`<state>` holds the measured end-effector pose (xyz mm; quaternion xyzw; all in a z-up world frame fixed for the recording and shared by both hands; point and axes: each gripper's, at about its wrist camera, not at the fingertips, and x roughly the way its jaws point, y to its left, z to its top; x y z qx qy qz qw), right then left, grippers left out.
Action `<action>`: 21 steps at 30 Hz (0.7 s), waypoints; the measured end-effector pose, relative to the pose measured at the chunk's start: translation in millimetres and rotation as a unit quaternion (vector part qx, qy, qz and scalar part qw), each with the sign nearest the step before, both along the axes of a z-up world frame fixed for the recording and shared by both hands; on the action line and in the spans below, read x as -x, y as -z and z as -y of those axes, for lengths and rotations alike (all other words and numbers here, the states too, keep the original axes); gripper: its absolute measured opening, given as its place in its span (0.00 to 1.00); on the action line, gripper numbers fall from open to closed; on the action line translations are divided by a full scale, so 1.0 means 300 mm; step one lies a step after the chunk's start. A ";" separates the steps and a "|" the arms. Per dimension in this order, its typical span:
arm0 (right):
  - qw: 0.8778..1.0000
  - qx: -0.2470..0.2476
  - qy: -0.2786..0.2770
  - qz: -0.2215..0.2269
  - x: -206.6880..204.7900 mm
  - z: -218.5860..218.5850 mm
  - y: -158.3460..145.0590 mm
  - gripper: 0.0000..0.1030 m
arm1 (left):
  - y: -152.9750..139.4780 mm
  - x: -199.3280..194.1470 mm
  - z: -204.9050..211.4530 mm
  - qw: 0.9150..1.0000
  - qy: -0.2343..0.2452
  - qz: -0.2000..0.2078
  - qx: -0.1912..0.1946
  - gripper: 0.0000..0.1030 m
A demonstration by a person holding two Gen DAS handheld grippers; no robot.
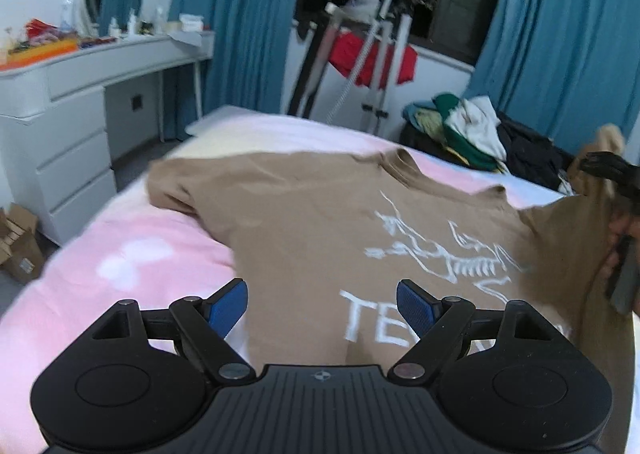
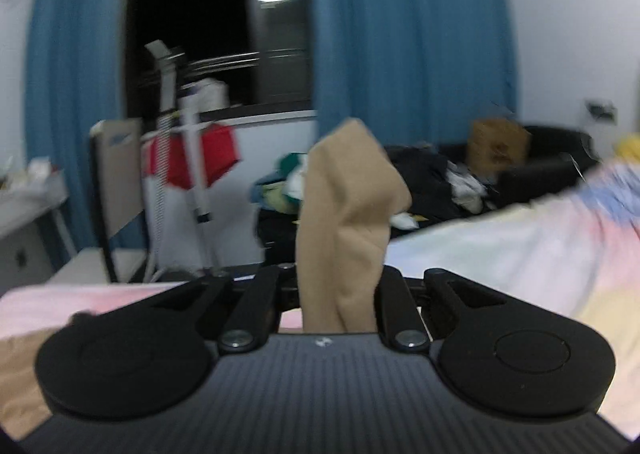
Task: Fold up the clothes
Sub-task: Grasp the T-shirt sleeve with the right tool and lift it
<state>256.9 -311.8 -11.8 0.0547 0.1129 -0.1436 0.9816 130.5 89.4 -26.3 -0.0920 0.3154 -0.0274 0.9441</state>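
Note:
A tan T-shirt (image 1: 304,205) with a white print lies spread on the pink bed cover. My left gripper (image 1: 322,304) is open, blue pads wide apart, hovering just above the shirt's near part and holding nothing. My right gripper (image 2: 340,286) is shut on a bunched part of the tan T-shirt (image 2: 348,197), which sticks up between its jaws; the fingertips are hidden by the cloth. In the left wrist view the right gripper (image 1: 612,173) shows at the right edge, lifting the shirt's right side off the bed.
The bed (image 1: 132,250) has a pink and pastel cover. A white dresser (image 1: 80,125) stands at the left, a drying rack with a red cloth (image 1: 372,57) behind the bed, and a pile of clothes (image 1: 472,129) on a dark sofa at the right. Cardboard boxes (image 1: 18,246) sit on the floor.

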 end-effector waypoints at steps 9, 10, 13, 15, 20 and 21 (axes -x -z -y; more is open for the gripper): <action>0.991 0.013 -0.076 -0.105 -0.108 -0.377 0.241 0.13 | -0.022 0.027 -0.135 0.999 -0.037 -0.006 0.024 0.81; 0.990 0.012 -0.076 -0.115 -0.129 -0.396 0.267 0.14 | -0.017 0.022 -0.144 0.999 -0.039 -0.009 0.030 0.81; 0.988 -0.008 -0.071 -0.137 -0.154 -0.406 0.310 0.14 | -0.003 0.004 -0.146 0.998 -0.040 -0.015 0.036 0.81; 0.984 -0.027 -0.079 -0.155 -0.163 -0.404 0.326 0.19 | 0.006 -0.008 -0.131 0.999 -0.035 -0.018 0.032 0.81; 0.968 -0.077 -0.156 -0.181 -0.111 -0.397 0.294 0.77 | 0.011 -0.008 -0.089 1.000 -0.017 -0.014 0.022 0.81; 0.967 -0.081 -0.166 -0.176 -0.077 -0.397 0.274 0.79 | 0.011 -0.006 -0.081 1.000 -0.013 -0.013 0.020 0.81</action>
